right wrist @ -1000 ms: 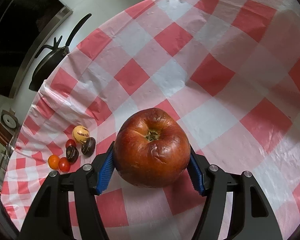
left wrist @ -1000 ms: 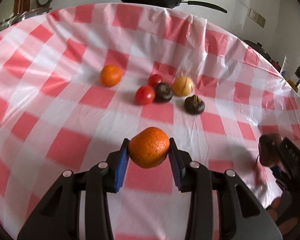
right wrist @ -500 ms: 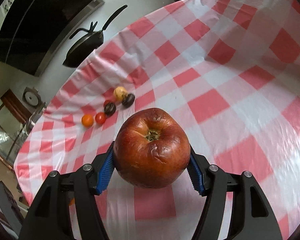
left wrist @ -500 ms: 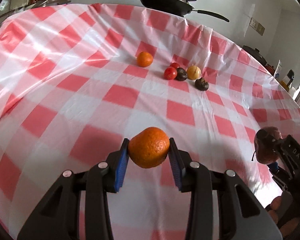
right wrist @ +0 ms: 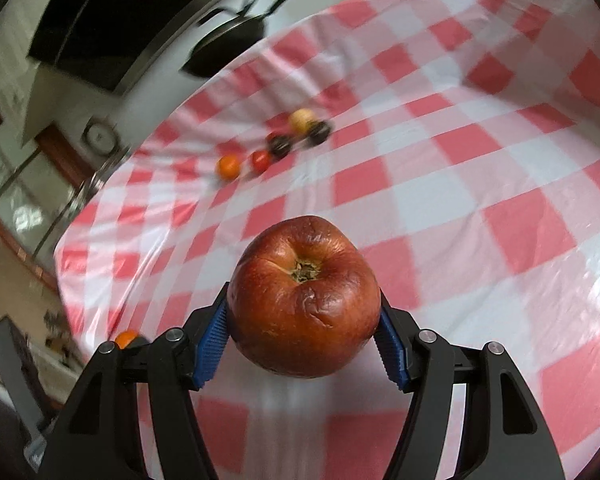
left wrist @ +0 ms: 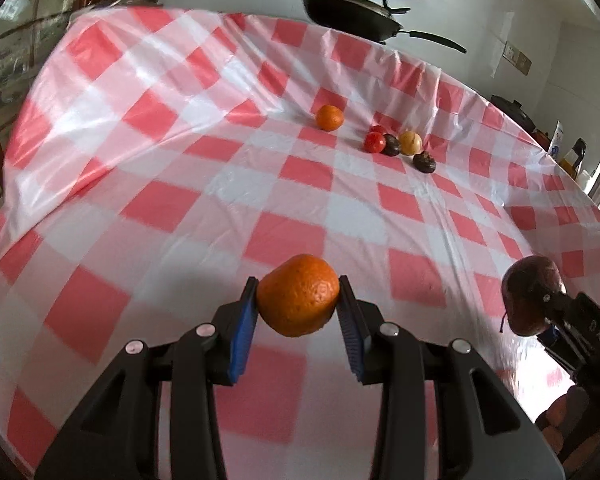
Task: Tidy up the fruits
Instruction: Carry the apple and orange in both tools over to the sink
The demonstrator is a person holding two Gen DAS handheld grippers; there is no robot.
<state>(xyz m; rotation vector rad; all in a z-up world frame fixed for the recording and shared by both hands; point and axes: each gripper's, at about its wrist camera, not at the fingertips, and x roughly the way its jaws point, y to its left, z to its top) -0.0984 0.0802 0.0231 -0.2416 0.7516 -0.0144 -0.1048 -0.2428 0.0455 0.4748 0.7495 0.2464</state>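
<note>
Gripping orange (left wrist: 298, 295), left fingers (left wrist: 244, 334), right fingers (right wrist: 211, 343) apple (right wrist: 304, 298)

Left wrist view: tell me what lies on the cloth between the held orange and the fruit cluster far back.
Nothing: between the held orange and the fruit cluster there is only bare checked tablecloth, as the left wrist view shows.

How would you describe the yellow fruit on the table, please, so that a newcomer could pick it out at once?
On the checked tablecloth, look toward the far side, below the black pan, for the small cluster of fruit. The yellow fruit sits at the cluster's rear right, beside two dark fruits. It is the only pale yellow one; the others are red, dark or orange.
</note>
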